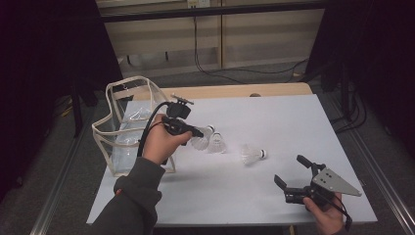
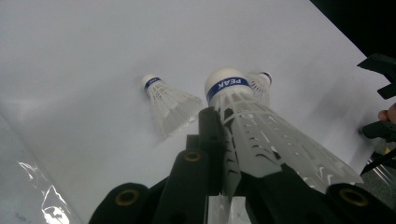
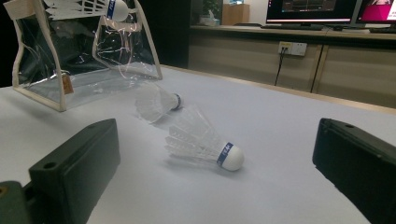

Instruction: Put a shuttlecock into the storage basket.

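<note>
My left gripper [image 1: 196, 132] is shut on a white shuttlecock [image 1: 202, 140], held by its skirt just above the table, beside the clear bag [image 1: 128, 128]. In the left gripper view the jaws [image 2: 228, 140] pinch this shuttlecock [image 2: 252, 121], its blue-banded cork pointing away. Two more shuttlecocks lie on the white table: one [image 1: 217, 143] [image 2: 170, 101] right by the held one, another [image 1: 252, 154] [image 3: 201, 142] farther right. My right gripper [image 1: 289, 169] [image 3: 215, 177] is open near the front right, empty, with the farther-right shuttlecock a short way beyond its jaws.
The clear bag [image 3: 60, 60], trimmed in cream, stands open at the table's left edge. The white table top [image 1: 293, 117] has a wooden strip along its far edge. Dark curtains and cables lie beyond the table.
</note>
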`<state>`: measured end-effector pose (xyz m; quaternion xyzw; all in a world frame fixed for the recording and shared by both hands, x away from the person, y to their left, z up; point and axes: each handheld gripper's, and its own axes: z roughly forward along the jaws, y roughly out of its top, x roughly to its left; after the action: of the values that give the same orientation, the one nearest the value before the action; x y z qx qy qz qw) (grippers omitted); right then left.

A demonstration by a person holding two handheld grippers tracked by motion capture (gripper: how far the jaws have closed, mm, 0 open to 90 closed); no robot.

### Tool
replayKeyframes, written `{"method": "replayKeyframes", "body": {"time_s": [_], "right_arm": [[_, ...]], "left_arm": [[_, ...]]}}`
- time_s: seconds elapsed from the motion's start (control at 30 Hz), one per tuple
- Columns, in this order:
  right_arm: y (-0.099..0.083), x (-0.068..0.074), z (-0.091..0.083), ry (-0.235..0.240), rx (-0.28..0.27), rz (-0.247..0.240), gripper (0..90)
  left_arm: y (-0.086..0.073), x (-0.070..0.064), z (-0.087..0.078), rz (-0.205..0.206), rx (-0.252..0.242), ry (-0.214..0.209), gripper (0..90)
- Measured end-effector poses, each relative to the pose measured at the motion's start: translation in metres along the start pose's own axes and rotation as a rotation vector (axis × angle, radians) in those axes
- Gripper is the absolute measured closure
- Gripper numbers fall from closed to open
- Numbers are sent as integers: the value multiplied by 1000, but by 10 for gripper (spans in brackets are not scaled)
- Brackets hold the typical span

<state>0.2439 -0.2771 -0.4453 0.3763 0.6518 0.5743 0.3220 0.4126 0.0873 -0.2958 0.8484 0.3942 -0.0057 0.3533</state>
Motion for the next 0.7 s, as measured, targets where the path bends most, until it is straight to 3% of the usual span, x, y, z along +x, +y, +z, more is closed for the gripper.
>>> {"method": "replayKeyframes", "body": {"time_s": [0.7], "right_arm": [[0, 0, 0, 2, -2, 0, 10]], "left_arm": [[10, 5, -8, -25, -10, 15, 886]]}}
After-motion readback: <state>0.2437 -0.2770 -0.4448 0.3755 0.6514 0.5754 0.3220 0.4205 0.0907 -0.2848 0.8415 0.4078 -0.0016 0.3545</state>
